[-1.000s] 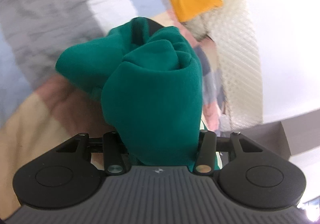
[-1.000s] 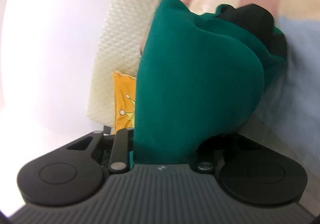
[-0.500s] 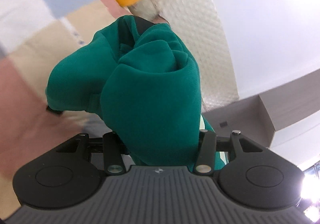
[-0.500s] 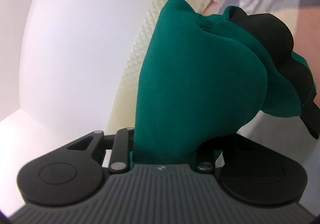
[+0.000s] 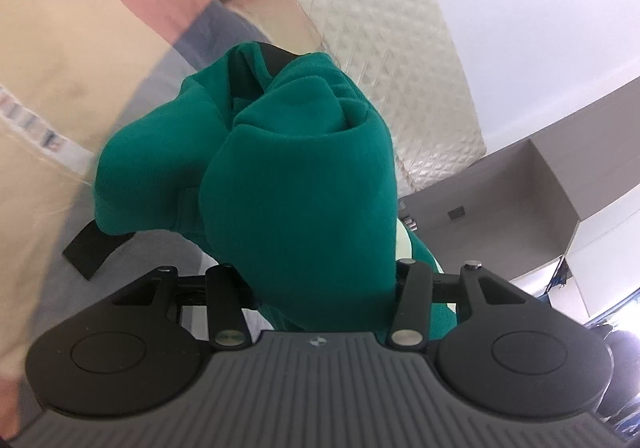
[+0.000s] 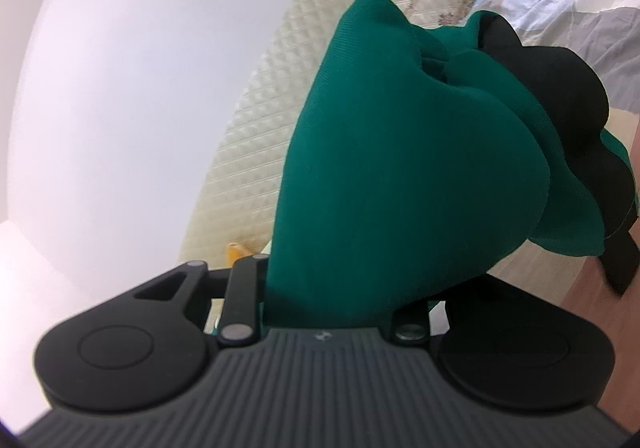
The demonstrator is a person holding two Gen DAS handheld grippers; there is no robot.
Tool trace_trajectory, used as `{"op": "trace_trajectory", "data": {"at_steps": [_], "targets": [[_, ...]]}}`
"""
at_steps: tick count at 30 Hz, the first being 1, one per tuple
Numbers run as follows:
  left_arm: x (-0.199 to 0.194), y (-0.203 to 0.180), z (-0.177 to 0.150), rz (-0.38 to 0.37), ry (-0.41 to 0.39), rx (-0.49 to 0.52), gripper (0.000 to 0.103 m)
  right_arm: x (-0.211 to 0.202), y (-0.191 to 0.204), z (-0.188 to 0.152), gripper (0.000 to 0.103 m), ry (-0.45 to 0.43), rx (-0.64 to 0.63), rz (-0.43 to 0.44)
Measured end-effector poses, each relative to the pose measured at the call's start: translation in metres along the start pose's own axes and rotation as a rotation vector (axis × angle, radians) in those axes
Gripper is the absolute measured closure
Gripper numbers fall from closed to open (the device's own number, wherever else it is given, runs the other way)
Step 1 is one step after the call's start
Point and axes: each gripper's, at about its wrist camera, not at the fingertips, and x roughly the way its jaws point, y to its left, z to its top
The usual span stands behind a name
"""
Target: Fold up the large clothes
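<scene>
Your bunched green garment is a soft, matt knit cloth with a fine rib, trimmed with smooth black fabric. Both tools, the left gripper and the right gripper, are matt black plastic with ribbed grey housings and small shiny metal pins. At one o'clock from the garment, the cream headboard looks quilted and padded. The patchwork bedspread is plain matt cloth.

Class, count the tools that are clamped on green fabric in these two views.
2. The left tool grips bunched green garment; the right tool grips green fabric too. Fabric hides the fingertips.
</scene>
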Motion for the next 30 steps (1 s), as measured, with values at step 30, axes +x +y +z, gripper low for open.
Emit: {"op": "trace_trajectory", "data": {"at_steps": [30], "targets": [[0.045,0.097,-0.038,0.099,0.243,0.122,0.029,-0.031,-0.119,-0.065,0.048,0.086,0.246,-0.176]]}}
